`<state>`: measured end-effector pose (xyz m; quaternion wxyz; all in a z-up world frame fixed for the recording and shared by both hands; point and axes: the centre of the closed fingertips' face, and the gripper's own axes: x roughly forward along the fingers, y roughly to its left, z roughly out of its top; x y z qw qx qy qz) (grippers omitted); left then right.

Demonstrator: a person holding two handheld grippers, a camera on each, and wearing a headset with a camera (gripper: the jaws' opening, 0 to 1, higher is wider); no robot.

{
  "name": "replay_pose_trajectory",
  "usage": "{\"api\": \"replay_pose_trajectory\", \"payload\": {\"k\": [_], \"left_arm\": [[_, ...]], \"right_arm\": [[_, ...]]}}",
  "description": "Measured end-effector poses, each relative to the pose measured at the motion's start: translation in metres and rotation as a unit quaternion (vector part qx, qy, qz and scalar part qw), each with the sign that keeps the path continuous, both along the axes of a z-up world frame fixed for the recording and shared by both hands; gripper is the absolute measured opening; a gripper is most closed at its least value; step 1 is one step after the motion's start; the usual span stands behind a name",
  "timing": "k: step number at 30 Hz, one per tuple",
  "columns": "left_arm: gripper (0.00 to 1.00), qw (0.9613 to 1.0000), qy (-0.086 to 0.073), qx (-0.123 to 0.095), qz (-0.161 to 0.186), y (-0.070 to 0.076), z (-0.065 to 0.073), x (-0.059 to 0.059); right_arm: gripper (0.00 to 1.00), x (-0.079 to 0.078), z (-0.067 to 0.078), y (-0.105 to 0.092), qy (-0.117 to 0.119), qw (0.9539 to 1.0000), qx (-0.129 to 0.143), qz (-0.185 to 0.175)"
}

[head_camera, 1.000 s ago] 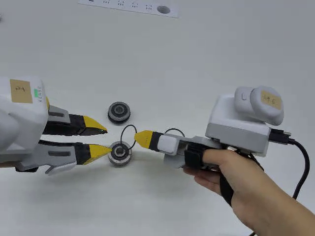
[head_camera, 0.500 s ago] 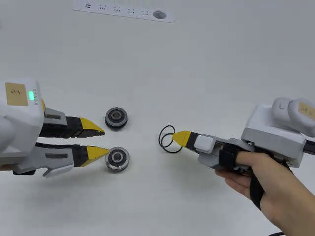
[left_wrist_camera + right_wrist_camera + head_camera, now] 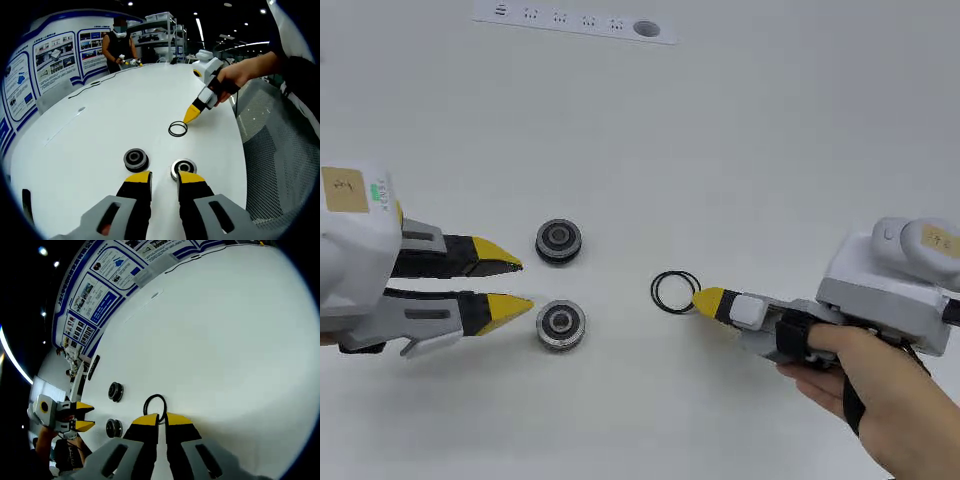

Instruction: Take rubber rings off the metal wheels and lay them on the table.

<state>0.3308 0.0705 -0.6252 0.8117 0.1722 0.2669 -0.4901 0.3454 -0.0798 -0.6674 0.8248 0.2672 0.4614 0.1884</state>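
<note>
**Rings laid down, right gripper to be cleared**

2 thin black rubber rings (image 3: 675, 291) are seen lying flat and overlapped on the table (image 3: 770, 150), well apart from the 2 metal wheels. The right gripper (image 3: 705, 299) is held with its jaws drawn together at the rings' near edge. Nothing is clearly seen pinched between them, so the rings are judged to be released. The left gripper (image 3: 510, 285) is held with its jaws parted and empty, the lower tip just beside the near wheel (image 3: 561, 323). The far wheel (image 3: 558, 240) is left untouched.

The step in hand is judged to be the lay-down. It is best finished by lifting the right tips straight up before any sideways move, so that the light rings are not dragged or flicked. The near wheel should be steadied by the left jaws before another ring is peeled.

Open white surface is offered on every side of the rings. A power strip (image 3: 575, 20) is set at the far edge, well clear. In the left gripper view the table's edge is seen running close on the person's side, so rings are better placed further in.
</note>
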Motion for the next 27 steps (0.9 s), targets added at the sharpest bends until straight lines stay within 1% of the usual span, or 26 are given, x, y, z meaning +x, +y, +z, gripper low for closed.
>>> {"api": "replay_pose_trajectory", "payload": {"k": [5, 10, 14, 17, 20, 22, 24, 27], "left_arm": [[0.2, 1.0, -0.003, 0.001, 0.003, 0.0, -0.001, 0.008], [0.2, 0.9999, -0.008, -0.004, 0.007, -0.002, 0.001, 0.02], [0.2, 0.9998, -0.014, -0.01, 0.008, -0.005, 0.003, 0.032], [0.18, 0.9998, -0.013, -0.011, 0.007, -0.007, 0.002, 0.04], [0.19, 0.9998, -0.012, -0.013, 0.006, -0.011, -0.001, 0.047], [0.19, 0.9998, -0.012, -0.017, 0.008, -0.013, -0.003, 0.053], [0.19, 0.9997, -0.008, -0.021, 0.008, -0.015, -0.005, 0.056], [0.19, 0.9998, -0.005, -0.019, 0.004, -0.017, -0.01, 0.059]], "right_arm": [[0.07, 0.004, 0.006, -0.006, -0.012, 0.9998, 0.003, -0.013], [0.07, 0.012, 0.015, -0.01, -0.026, 0.9992, 0.015, -0.025], [0.07, 0.018, 0.022, -0.011, -0.038, 0.9986, 0.025, -0.026], [0.07, 0.02, 0.026, -0.008, -0.044, 0.9982, 0.032, -0.025], [0.07, 0.021, 0.027, -0.006, -0.049, 0.998, 0.034, -0.022], [0.07, 0.021, 0.026, -0.006, -0.048, 0.998, 0.037, -0.022], [0.07, 0.021, 0.024, -0.007, -0.047, 0.998, 0.036, -0.02], [0.07, 0.021, 0.022, -0.008, -0.046, 0.9981, 0.034, -0.02]]}}
